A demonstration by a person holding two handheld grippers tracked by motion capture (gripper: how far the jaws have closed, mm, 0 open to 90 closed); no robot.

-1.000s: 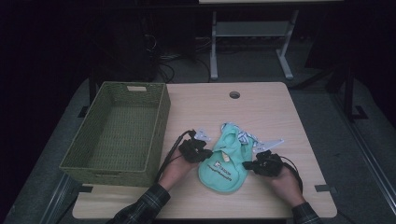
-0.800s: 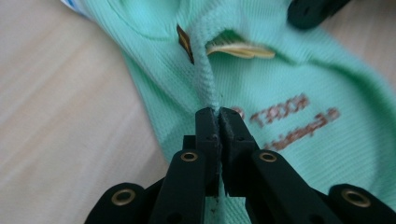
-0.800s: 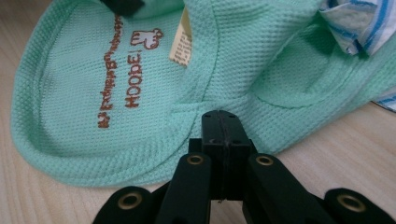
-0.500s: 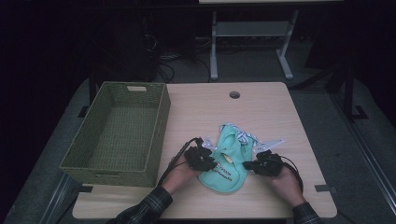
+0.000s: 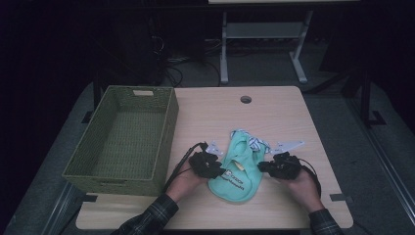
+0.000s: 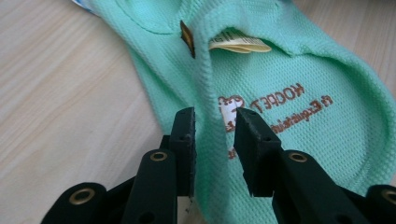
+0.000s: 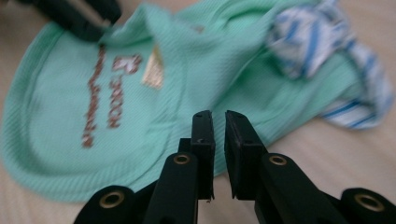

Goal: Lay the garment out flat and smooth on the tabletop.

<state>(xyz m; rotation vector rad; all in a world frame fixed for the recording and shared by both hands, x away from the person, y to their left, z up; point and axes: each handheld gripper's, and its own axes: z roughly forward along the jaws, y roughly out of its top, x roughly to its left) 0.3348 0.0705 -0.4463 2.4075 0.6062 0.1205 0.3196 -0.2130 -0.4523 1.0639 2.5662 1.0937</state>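
Observation:
A mint-green small garment with brown lettering lies flat near the table's front edge. A blue-and-white striped piece sits at its far end. My left gripper is at the garment's left edge. In the left gripper view it is open, and a raised fold of the green fabric runs between its jaws. My right gripper is at the garment's right edge. In the right gripper view it is almost closed over the green cloth. The striped piece lies beyond it.
A woven green basket, empty, stands at the table's left. Two white tags lie beside the garment's far end. A round cable hole is near the table's back edge. Bare wood stretches behind the garment.
My left gripper has moved right and slightly toward the person, onto the garment's left edge. The right gripper has stayed at the right edge.

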